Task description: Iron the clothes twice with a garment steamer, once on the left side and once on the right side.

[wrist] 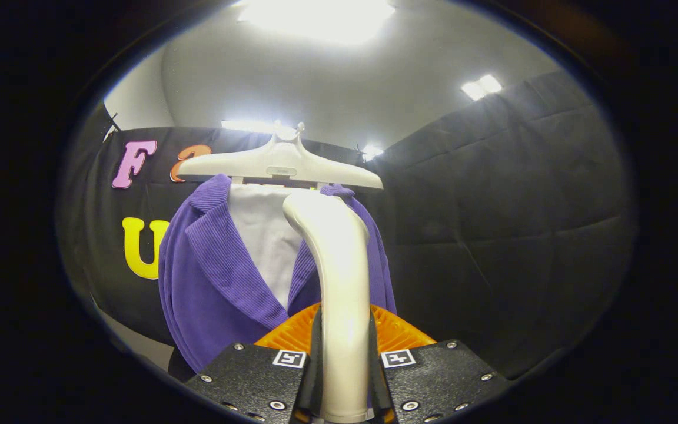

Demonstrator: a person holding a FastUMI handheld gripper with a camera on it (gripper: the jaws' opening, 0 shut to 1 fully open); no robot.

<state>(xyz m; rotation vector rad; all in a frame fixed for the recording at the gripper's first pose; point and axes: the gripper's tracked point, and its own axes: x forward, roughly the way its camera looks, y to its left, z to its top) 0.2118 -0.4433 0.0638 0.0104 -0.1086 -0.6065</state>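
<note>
My gripper (344, 347) is shut on the cream handle of the garment steamer (336, 253), which rises upright between the fingers and curves toward the clothes at its head. Just beyond it hangs a purple ribbed jacket (209, 282) over a white inner shirt (262, 235), both on a wide cream hanger (280, 165). The steamer head sits in front of the jacket's right half, near the collar, hiding part of that side. I cannot tell whether the head touches the cloth.
Black padded cloth walls (504, 224) stand behind and to the right of the clothes. A pale ceiling with bright lamps (315, 17) spreads overhead. A strip of light floor (139, 344) shows below the jacket's left hem.
</note>
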